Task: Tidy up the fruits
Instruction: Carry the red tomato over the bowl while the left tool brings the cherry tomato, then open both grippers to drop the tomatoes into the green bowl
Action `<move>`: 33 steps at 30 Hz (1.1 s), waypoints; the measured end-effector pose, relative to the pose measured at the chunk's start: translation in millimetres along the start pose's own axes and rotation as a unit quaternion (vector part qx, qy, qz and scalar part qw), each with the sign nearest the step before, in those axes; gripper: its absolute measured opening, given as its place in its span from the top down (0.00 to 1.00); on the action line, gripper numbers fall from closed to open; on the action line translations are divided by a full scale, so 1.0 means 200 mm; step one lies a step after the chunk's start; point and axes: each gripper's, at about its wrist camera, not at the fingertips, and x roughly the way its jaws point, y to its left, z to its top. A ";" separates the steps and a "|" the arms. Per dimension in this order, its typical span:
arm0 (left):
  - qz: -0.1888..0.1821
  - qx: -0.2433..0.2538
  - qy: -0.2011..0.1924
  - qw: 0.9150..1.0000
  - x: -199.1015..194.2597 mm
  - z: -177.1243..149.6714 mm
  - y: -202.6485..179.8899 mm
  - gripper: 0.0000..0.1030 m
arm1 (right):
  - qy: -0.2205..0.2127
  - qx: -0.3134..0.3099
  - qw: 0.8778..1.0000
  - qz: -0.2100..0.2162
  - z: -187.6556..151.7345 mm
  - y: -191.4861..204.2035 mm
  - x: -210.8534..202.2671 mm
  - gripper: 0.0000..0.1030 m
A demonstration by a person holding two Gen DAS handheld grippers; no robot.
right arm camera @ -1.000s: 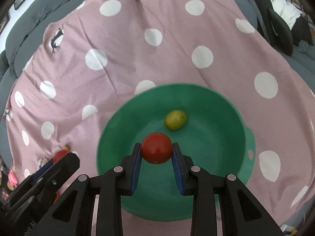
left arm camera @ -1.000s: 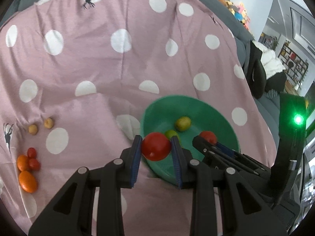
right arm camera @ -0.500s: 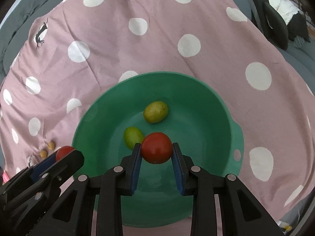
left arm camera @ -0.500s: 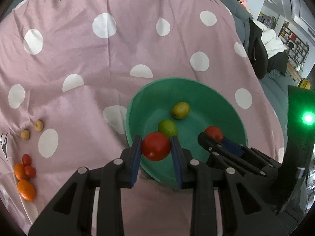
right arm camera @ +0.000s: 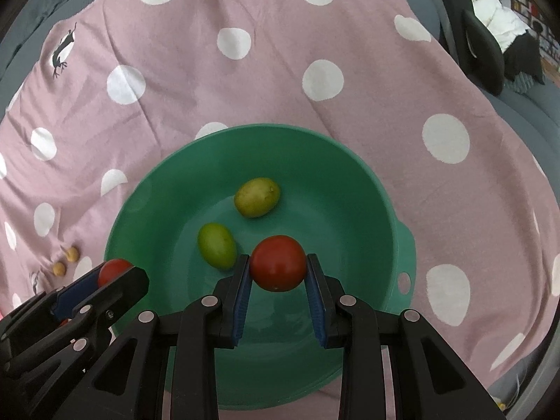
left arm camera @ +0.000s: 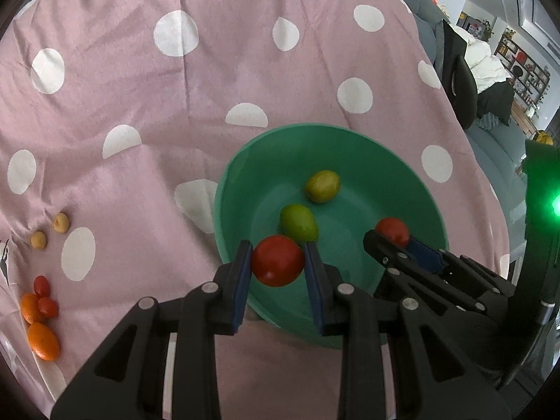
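A green bowl (left arm camera: 413, 175) (right arm camera: 350, 161) sits on the pink polka-dot cloth and holds two yellow-green fruits (left arm camera: 322, 186) (left arm camera: 298, 223), also in the right wrist view (right arm camera: 257, 197) (right arm camera: 216, 245). My left gripper (left arm camera: 278, 262) is shut on a red tomato (left arm camera: 277, 260) above the bowl's near-left rim. My right gripper (right arm camera: 278, 264) is shut on another red tomato (right arm camera: 278, 262) over the bowl's inside. Each gripper shows in the other's view with its tomato (left arm camera: 392, 231) (right arm camera: 113, 270).
Loose fruits lie on the cloth at the left: two small tan ones (left arm camera: 52, 231), two small red ones (left arm camera: 44, 297) and two orange ones (left arm camera: 42, 341). A grey sofa with dark and white clothes (right arm camera: 490, 35) lies beyond the cloth's right edge.
Both grippers have moved forward over the bowl with their tomatoes. The second green fruit has come into view in the bowl. Grips are unchanged.
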 end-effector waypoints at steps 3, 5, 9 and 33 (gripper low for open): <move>-0.002 -0.001 0.000 1.000 0.00 0.00 0.00 0.72 | 0.000 0.000 1.000 0.000 0.00 0.00 0.00 0.69; -0.006 -0.002 0.003 1.000 0.00 0.00 0.01 0.71 | -0.001 -0.001 1.000 -0.001 0.00 0.00 0.00 0.69; -0.029 -0.024 -0.003 0.999 -0.05 0.01 0.06 0.58 | -0.016 -0.003 1.000 -0.001 0.00 -0.01 -0.03 0.60; 0.165 -0.254 -0.022 0.953 -0.47 -0.32 0.99 0.21 | -0.018 -0.111 0.990 0.089 -0.05 0.43 -0.15 0.52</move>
